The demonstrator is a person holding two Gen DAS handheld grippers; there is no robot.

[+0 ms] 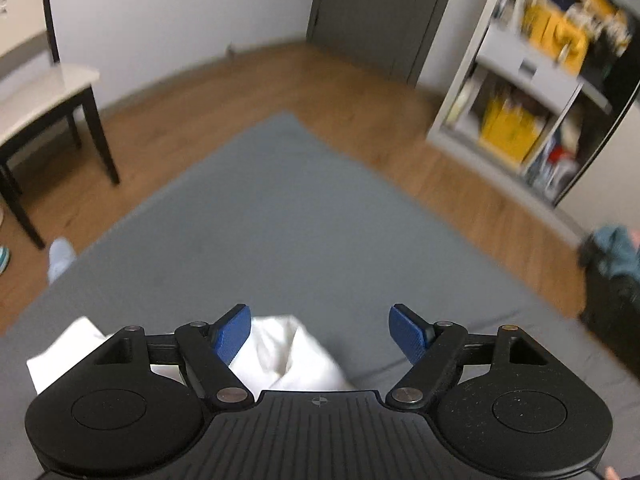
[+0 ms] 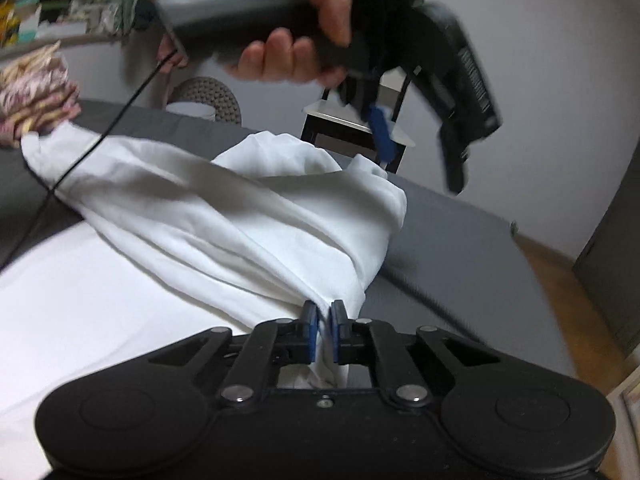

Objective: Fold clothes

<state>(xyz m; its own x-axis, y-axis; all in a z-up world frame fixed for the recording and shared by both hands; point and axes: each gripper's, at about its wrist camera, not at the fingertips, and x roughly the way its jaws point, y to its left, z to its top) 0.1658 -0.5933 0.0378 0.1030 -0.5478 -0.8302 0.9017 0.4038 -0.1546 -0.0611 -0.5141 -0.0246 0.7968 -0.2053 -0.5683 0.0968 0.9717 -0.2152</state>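
Already the right gripper point(image 2: 324, 330) is pinching the white garment point(image 2: 240, 216), which is trailing toward the mattress's point(image 1: 280, 208) far edge; the left gripper point(image 1: 320, 334) (fingers spread, empty) is hovering above it.

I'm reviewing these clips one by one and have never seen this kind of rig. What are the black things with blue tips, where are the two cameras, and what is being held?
Each picture comes from a camera mounted on a hand-held gripper, looking along its two blue-padded fingers. A person carries one in each hand. The left gripper is open, holding nothing, above the grey mattress. The right gripper is shut on a bunched white garment lying across that mattress. In the right view, the person's hand carries the left gripper above the cloth. A patterned cloth sits at the far left.
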